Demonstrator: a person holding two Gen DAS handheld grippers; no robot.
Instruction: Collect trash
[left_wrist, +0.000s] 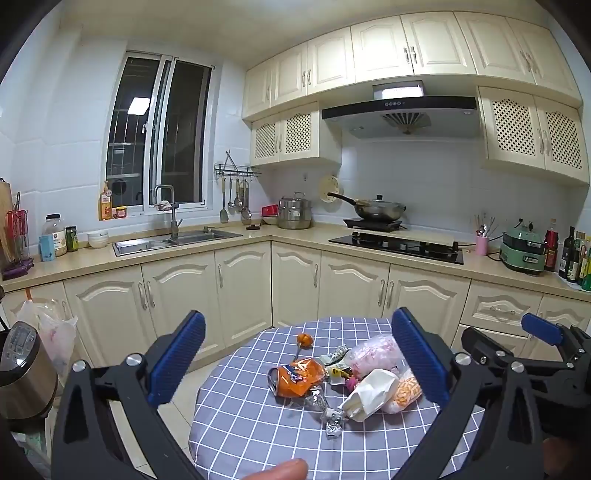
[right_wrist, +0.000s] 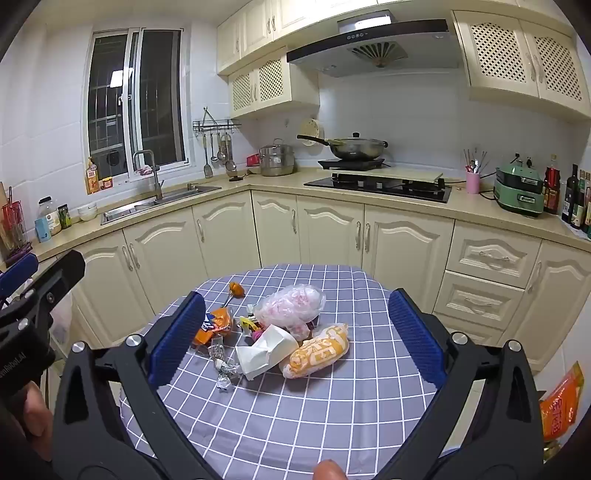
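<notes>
Hovering over a round bench (left_wrist: 258, 424) covered in checked blue cloth, the left gripper (left_wrist: 299, 363) and right gripper (right_wrist: 295, 338) are both held wide apart, gripping nothing. The trash is heaped mid-bench: an orange wrapper (left_wrist: 299, 380) at left, white paper (right_wrist: 266, 350) in the middle, a yellow packet (right_wrist: 317, 354) at right, a clear bag (right_wrist: 291, 306) behind.
</notes>
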